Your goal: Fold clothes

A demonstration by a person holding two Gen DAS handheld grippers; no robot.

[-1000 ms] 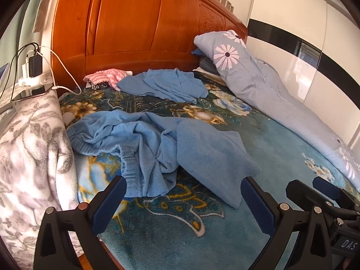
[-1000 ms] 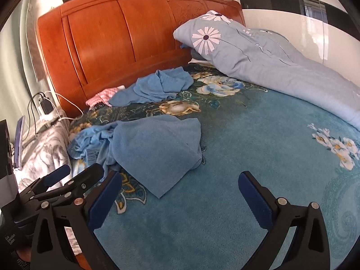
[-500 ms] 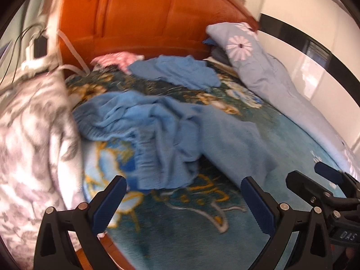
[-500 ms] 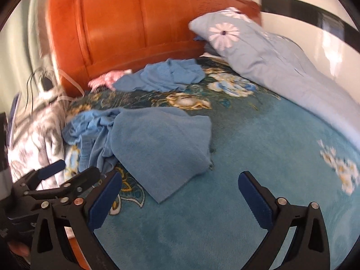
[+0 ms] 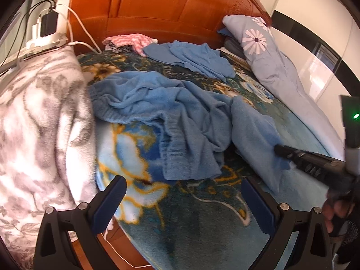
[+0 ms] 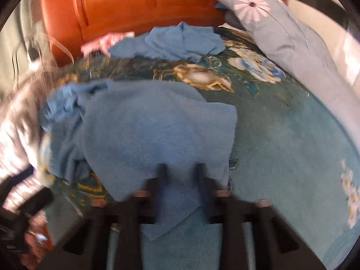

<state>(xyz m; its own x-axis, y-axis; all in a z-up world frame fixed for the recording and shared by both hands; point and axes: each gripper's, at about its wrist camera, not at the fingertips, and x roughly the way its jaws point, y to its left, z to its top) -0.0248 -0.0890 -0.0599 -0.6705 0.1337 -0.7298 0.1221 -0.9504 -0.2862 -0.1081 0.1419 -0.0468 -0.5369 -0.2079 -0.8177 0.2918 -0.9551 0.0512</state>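
Across the teal flower-patterned bedspread [image 5: 191, 225], below the orange wooden headboard [image 5: 157, 11], sprawls crumpled blue fleece clothing [image 5: 180, 121]; the left gripper [image 5: 183, 204] gapes empty, while the right gripper [image 6: 181, 168], blurred, straddles its corner, half-closed.

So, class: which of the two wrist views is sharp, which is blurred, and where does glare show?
Left wrist view: sharp, the crumpled blue fleece garment crisp, glare on the glossy white wardrobe. Right wrist view: motion-blurred throughout, right gripper smeared over that garment.
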